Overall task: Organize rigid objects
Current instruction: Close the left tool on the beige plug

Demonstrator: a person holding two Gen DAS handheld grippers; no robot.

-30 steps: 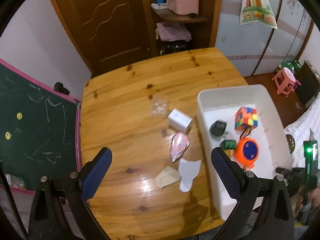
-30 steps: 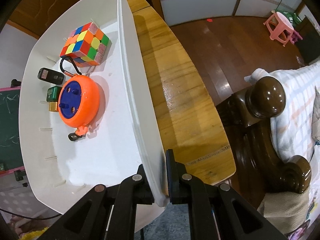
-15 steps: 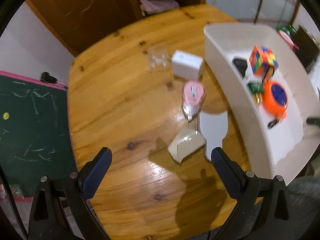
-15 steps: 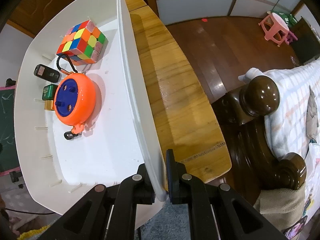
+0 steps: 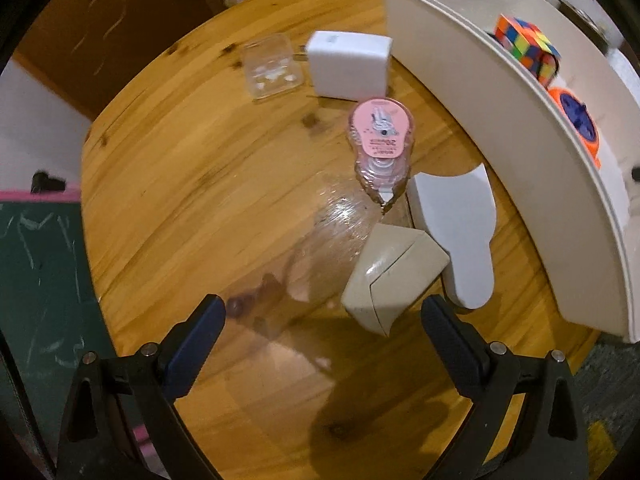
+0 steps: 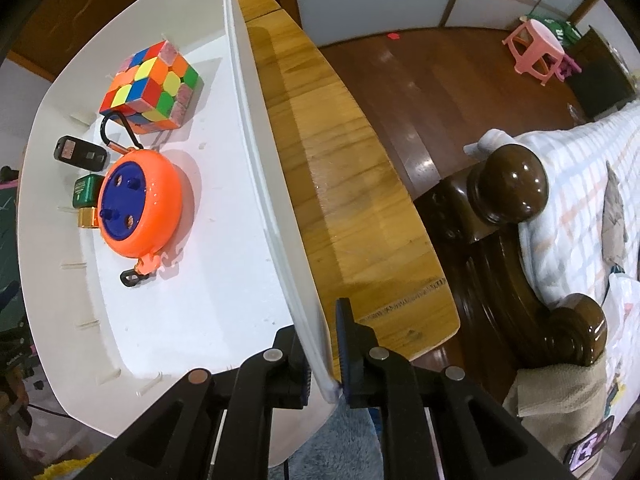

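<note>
My left gripper (image 5: 320, 312) hangs open and wide, low over the wooden table (image 5: 200, 200). A beige angular box (image 5: 394, 276) lies just ahead, near the right finger (image 5: 448, 336). Beyond it lie a flat white piece (image 5: 460, 236), a pink correction-tape dispenser (image 5: 380, 144), a white adapter block (image 5: 348, 64) and a clear plastic case (image 5: 272, 66). My right gripper (image 6: 322, 320) straddles the white bin's wall (image 6: 260, 160). Its jaws are opening, with a gap beside the right pad (image 6: 344, 320). The bin holds a colour cube (image 6: 150, 88), an orange reel (image 6: 138, 204), a black fob (image 6: 80, 154) and a green battery (image 6: 86, 192).
The bin's curved wall (image 5: 500, 140) stands along the table's right side. A green chalkboard (image 5: 36, 280) stands left of the table. A dark wooden bedpost (image 6: 512, 184) and a bed are right of the table's edge, with a pink stool (image 6: 536, 48) on the floor beyond.
The left gripper has sunk toward the table and rolled, so the beige box and white piece now sit close ahead. The right gripper's jaws have eased apart on the bin wall.
</note>
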